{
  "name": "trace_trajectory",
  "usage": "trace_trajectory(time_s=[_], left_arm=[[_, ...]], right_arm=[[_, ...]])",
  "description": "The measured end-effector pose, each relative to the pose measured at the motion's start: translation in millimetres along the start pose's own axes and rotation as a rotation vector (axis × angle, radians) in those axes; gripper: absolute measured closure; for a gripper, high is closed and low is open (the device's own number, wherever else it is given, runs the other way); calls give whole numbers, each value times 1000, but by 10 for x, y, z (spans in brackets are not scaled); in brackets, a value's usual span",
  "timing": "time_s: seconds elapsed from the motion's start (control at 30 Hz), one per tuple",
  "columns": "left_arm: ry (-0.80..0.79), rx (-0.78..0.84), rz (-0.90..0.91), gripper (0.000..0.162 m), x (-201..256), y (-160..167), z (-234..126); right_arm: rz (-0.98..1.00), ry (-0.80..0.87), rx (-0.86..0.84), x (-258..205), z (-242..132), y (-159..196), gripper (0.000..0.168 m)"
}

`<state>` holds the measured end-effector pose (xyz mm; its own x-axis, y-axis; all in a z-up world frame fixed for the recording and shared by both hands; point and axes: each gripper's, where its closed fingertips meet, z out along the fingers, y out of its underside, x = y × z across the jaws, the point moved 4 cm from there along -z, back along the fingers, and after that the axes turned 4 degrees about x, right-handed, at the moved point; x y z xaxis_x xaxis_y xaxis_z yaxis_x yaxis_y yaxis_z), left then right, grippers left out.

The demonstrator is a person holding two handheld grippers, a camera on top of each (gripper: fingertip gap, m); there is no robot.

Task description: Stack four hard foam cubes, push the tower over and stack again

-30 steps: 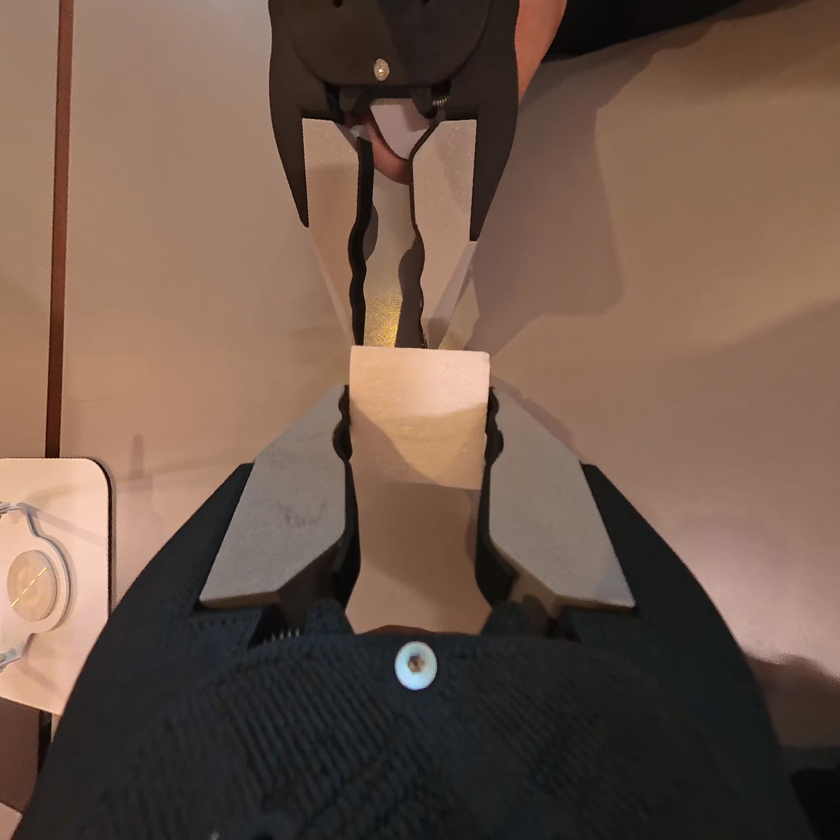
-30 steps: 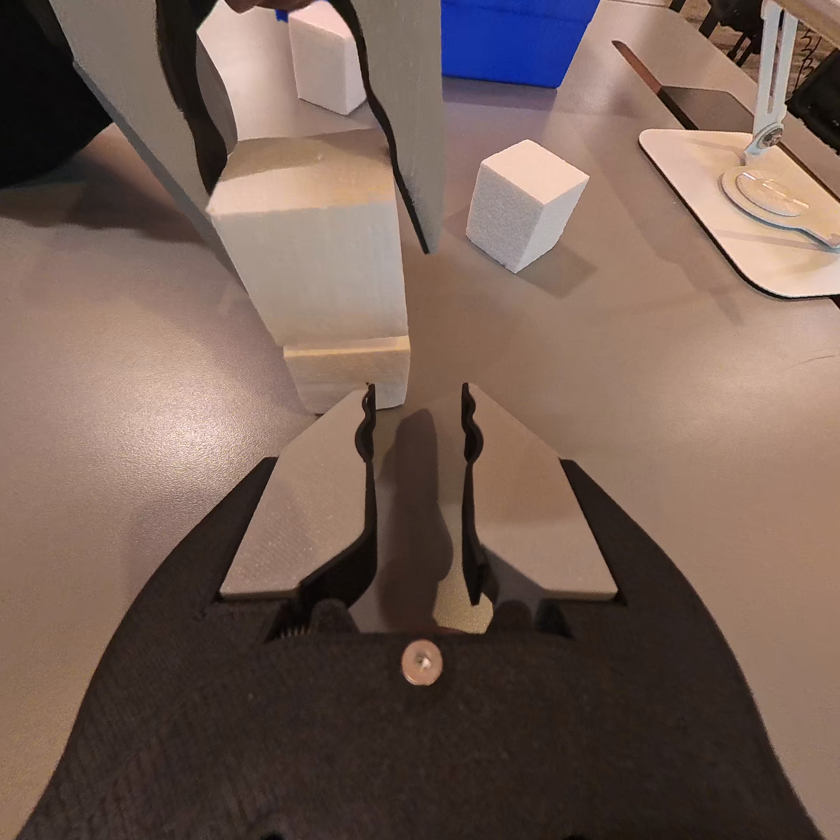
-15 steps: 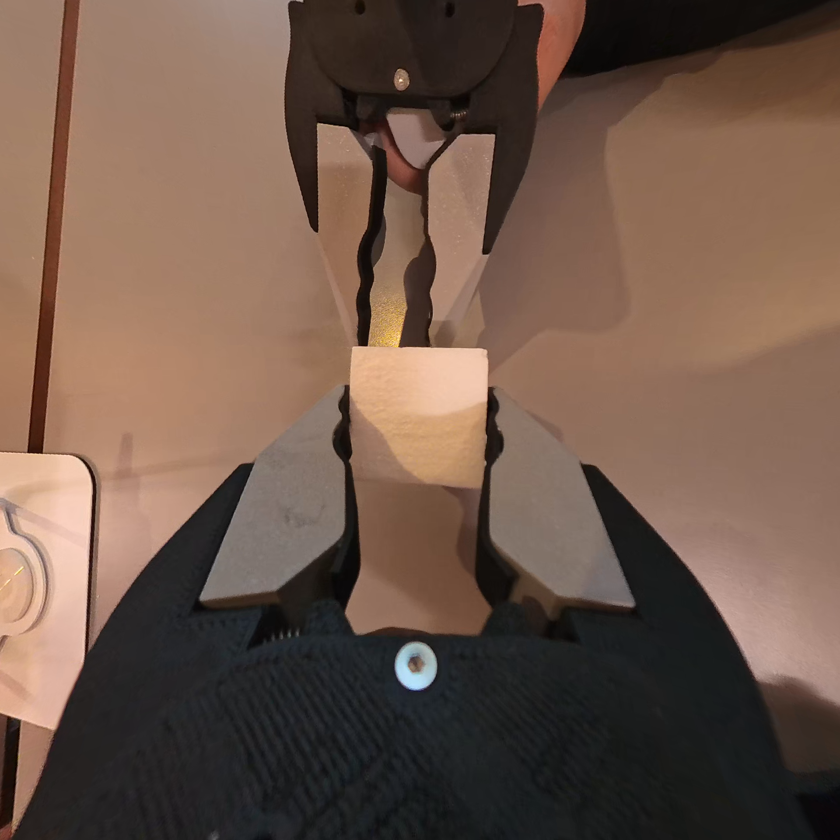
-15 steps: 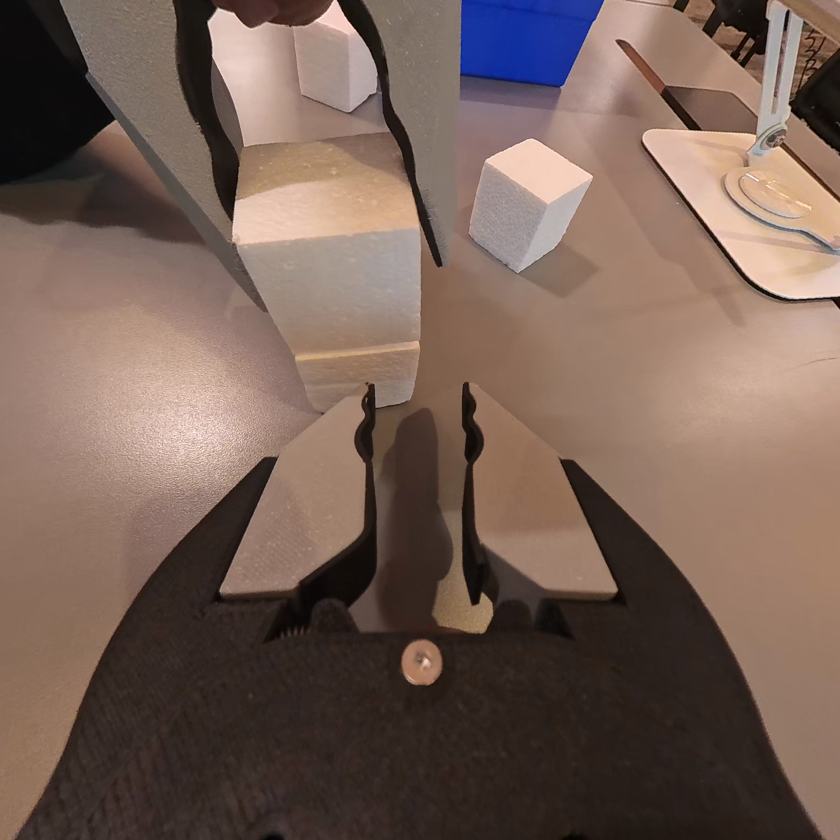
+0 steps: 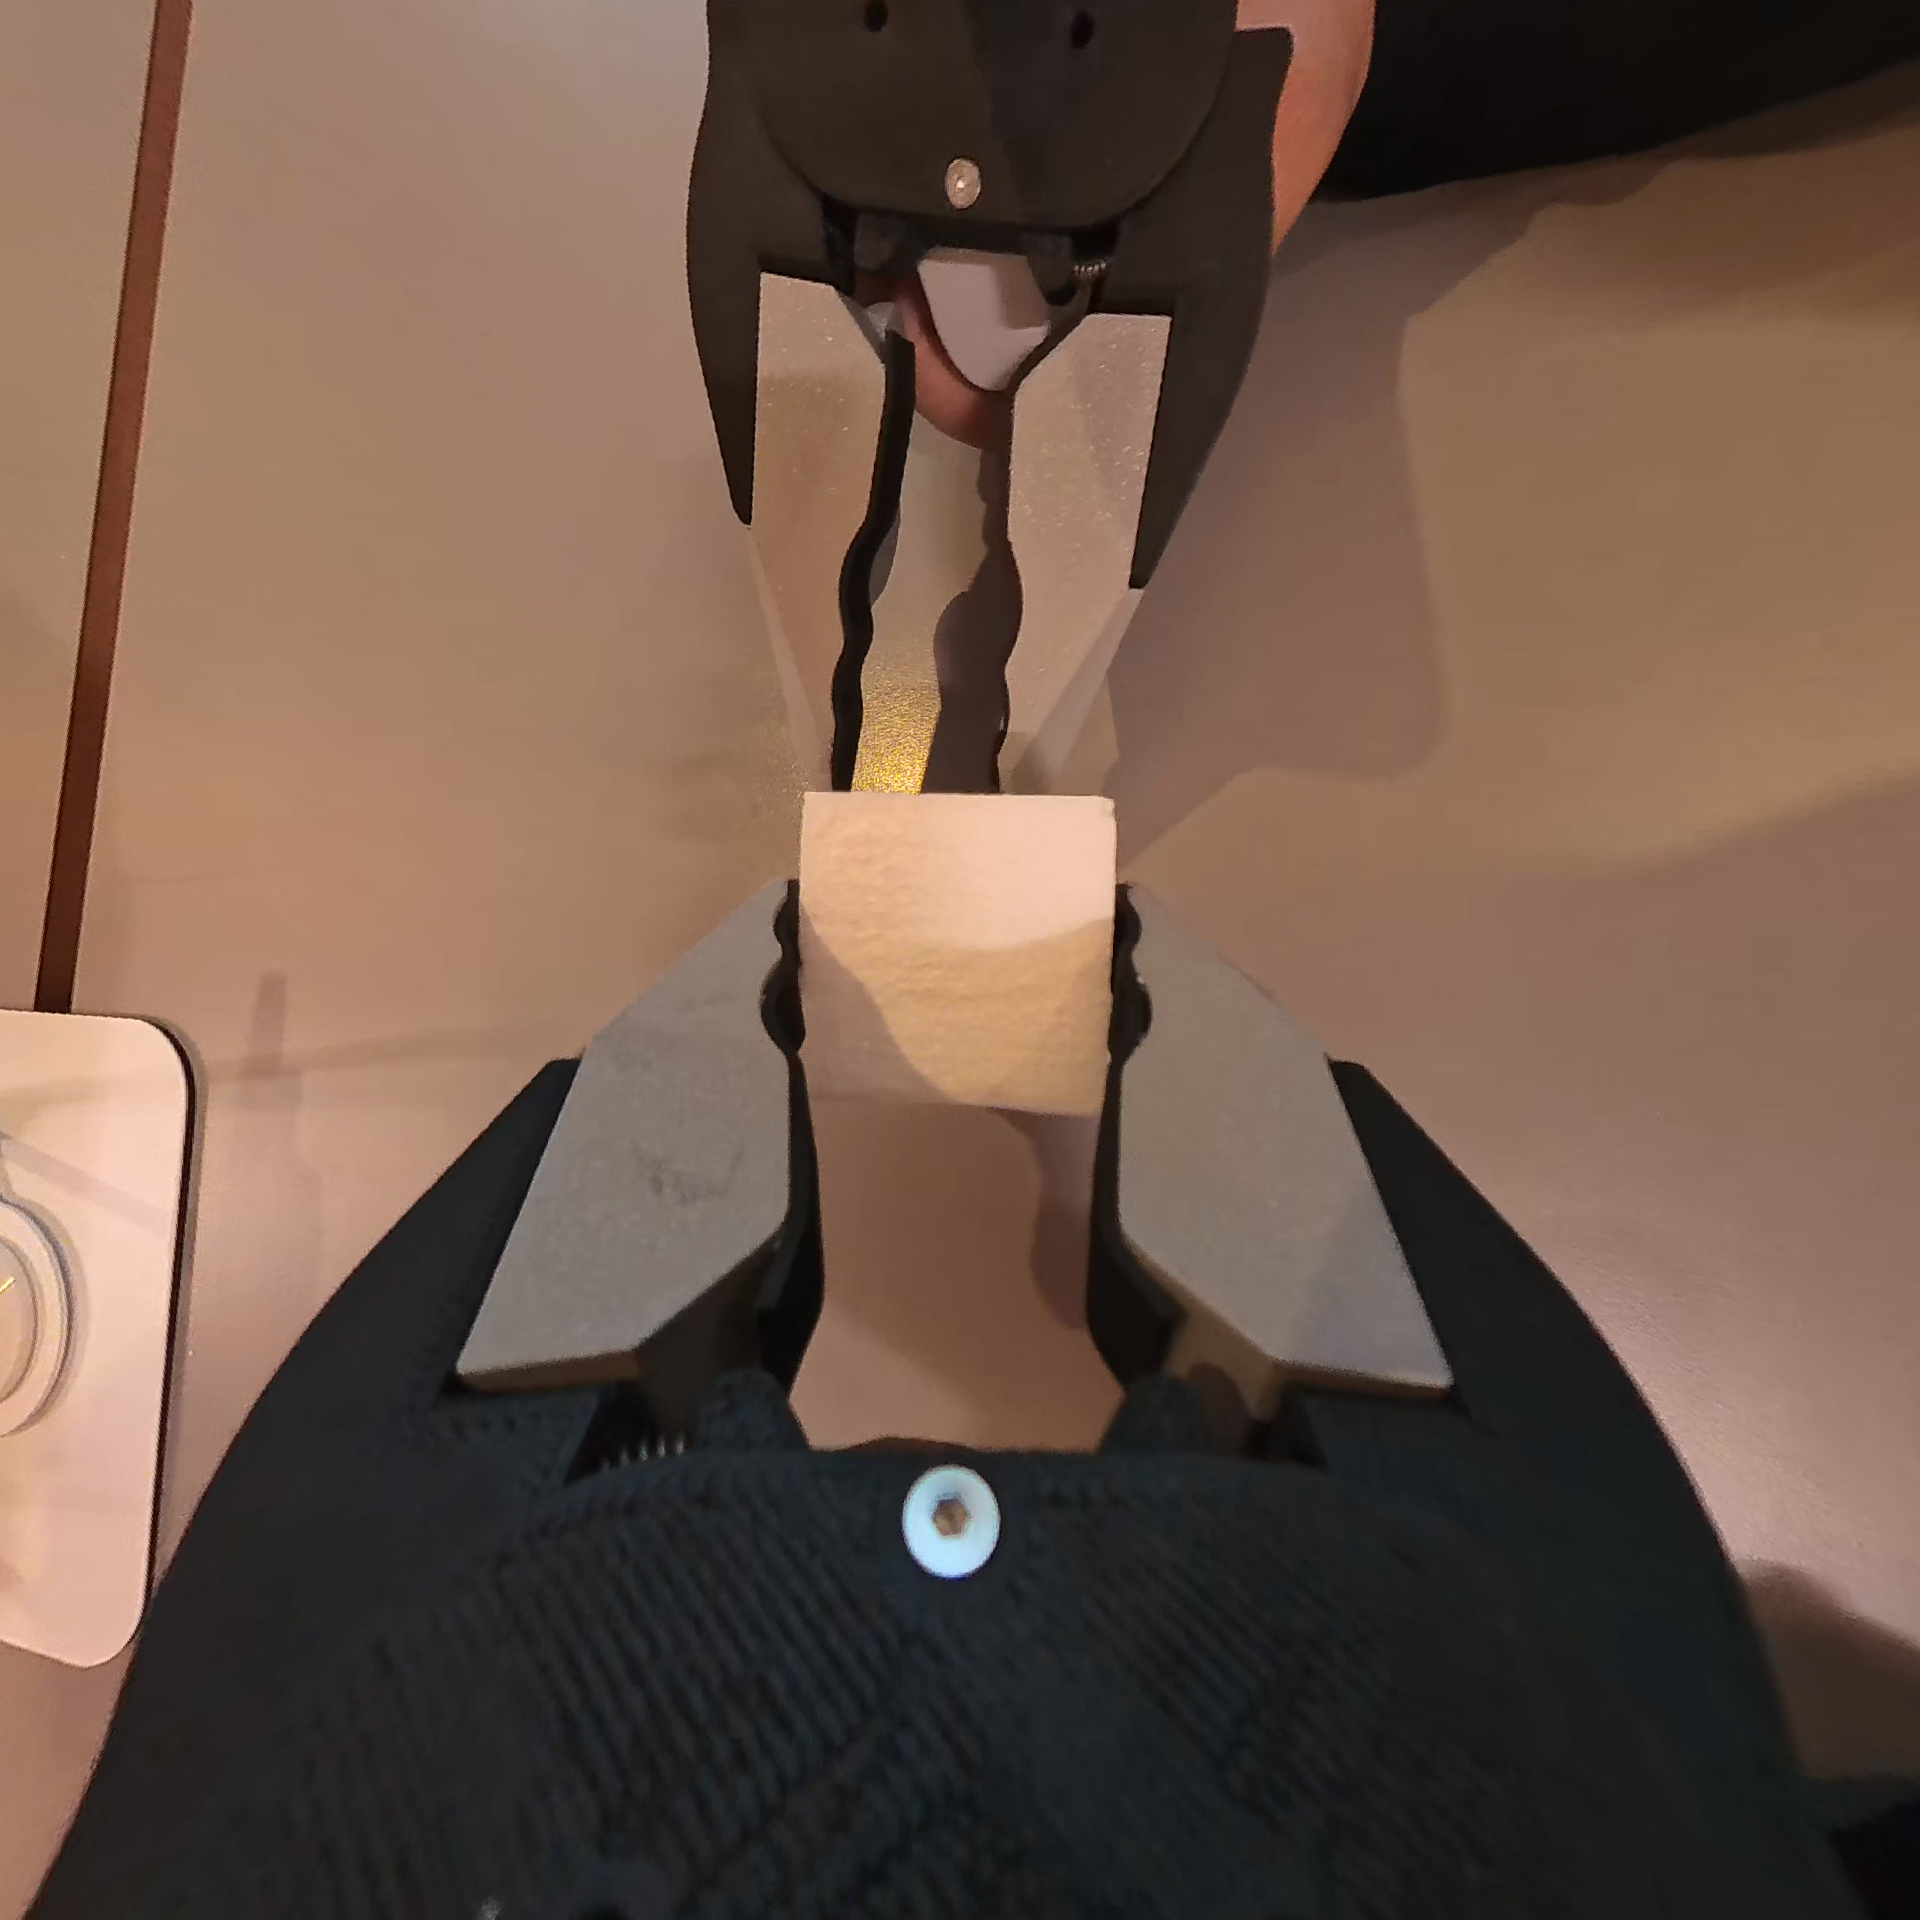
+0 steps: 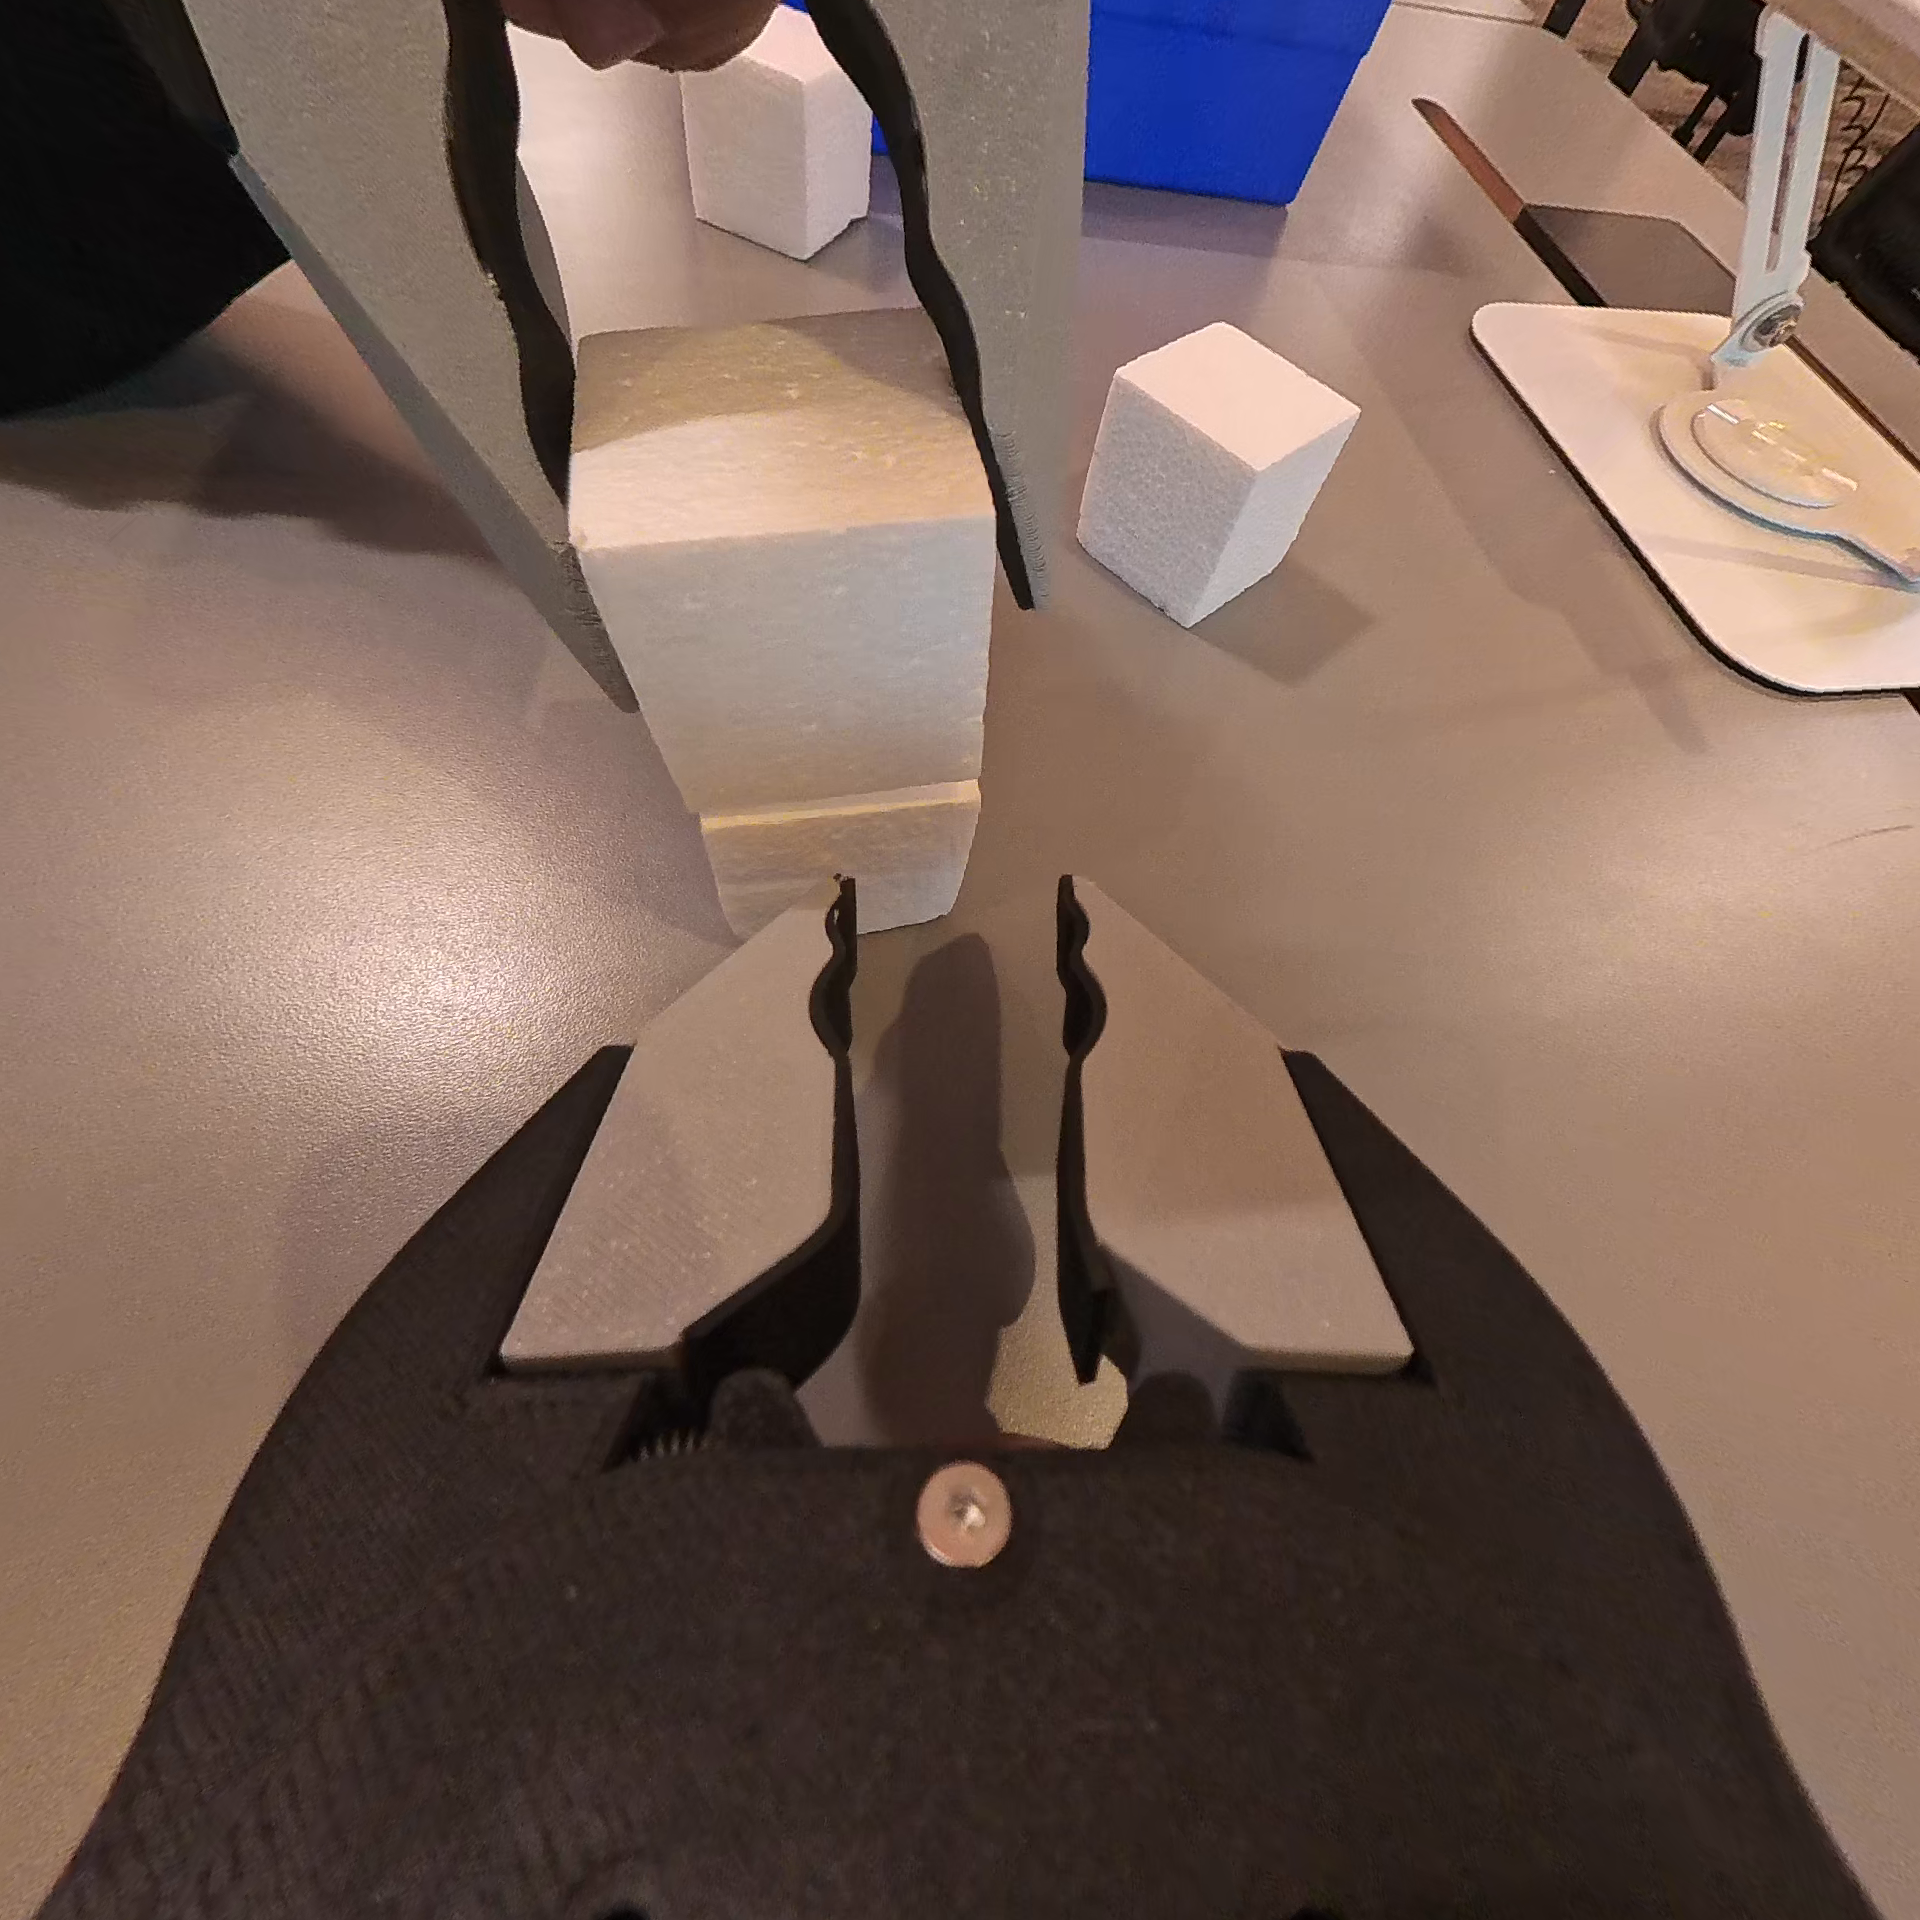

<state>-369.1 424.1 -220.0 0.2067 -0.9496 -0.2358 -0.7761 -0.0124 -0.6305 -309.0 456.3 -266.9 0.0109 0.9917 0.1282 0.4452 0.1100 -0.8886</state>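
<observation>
Left claw (image 6: 800, 582) has lowered its grasped cube (image 5: 956, 935) flush onto base cube (image 6: 842, 862); second tier seated; right claw (image 6: 951, 904) released, idle, lower centre.

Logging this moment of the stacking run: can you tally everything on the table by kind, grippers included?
White foam cubes: 4 (top cube clamped on bottom cube; loose cube; far cube)
Grippers: 2 (left gripper, right gripper)
Blue bin: 1
White stand base: 1
Total: 8
</observation>
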Motion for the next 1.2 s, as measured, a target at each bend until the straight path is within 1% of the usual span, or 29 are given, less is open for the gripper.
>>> trace_trajectory(time_s=[0.33, 0.67, 0.73, 0.8, 0.87, 1.0, 1.07, 1.13, 1.2], left_arm=[[-7, -1, -16, 105, -20, 5, 12], [-6, 29, -30, 91, -21, -35, -25], [-5, 60, -33, 90, -30, -58, -89], [-7, 126, -55, 90, -68, -97, -209], [-44, 192, -90, 90, -172, -108, -358], [-204, 306, -213, 87, -536, -17, -640], [-283, 307, -308, 86, -745, 142, -703], [-355, 295, -400, 87, -943, 336, -711], [-376, 271, -506, 86, -1085, 549, -659]], right_arm=[[-1, -1, 0, -2, 0, 1, 132], [0, -3, 5, -1, -3, -3, 132], [2, -4, 11, -2, -10, -9, 132], [8, -6, 16, 2, -18, -11, 132], [14, -6, 22, 8, -25, -15, 132], [21, -2, 25, 20, -39, -12, 132], [24, 2, 26, 30, -47, -8, 132], [27, 6, 27, 40, -56, -4, 132], [31, 8, 28, 48, -63, -1, 132]])
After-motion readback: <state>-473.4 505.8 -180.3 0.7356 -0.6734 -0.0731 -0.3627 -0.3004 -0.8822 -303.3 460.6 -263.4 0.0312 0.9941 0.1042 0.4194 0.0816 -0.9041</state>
